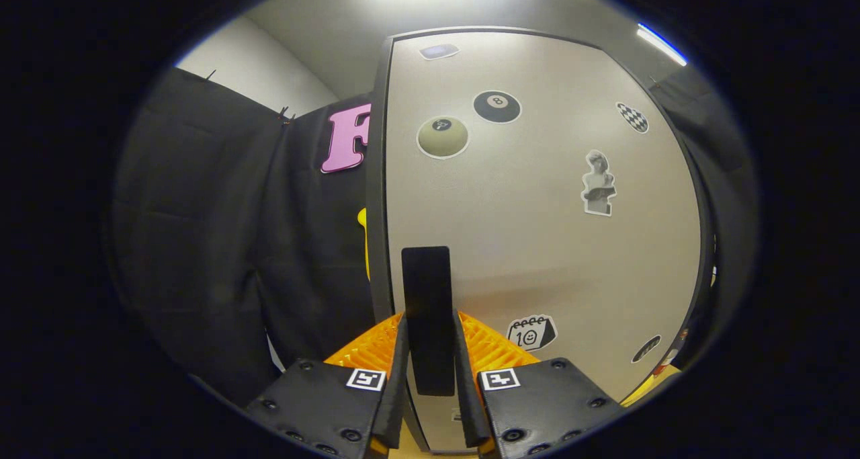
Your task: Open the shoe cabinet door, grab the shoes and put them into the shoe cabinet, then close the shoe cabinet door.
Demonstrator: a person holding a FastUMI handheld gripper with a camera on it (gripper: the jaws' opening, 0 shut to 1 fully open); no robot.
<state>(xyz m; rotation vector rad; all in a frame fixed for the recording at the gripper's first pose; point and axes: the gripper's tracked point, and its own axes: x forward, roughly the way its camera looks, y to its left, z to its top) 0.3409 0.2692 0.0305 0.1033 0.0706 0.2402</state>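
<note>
Beige flat-panel shoe cabinet door [537, 244] with a dark frame stands directly ahead of the tool, seen close up. A black rectangular handle [427, 311], flat and matte, is mounted upright near the door's left edge. The handle is seen between the two fingers of the tool [430, 378]; the fingers are closed in on it from both sides, and the handle appears pinched, though actual contact at the pads is hard to confirm. Ribbed inner pads are visible on either side of the handle.

Door surface is smooth and carries stickers: a black eight-ball sticker [497, 106], an olive ball sticker [443, 137], a grey statue-bust sticker [597, 183], a checkered oval sticker [632, 117], a calendar sticker [531, 332] beside the right finger, and a dark oval sticker [646, 349] lower right. A small sticker at the top edge is too blurred to make out.

Left of the door, black draped cloth [222, 244] forms the booth wall. A yellow object [363, 240] is mostly hidden behind the door's edge; its identity cannot be told. The door's lower end is cut off behind the fingers.
</note>
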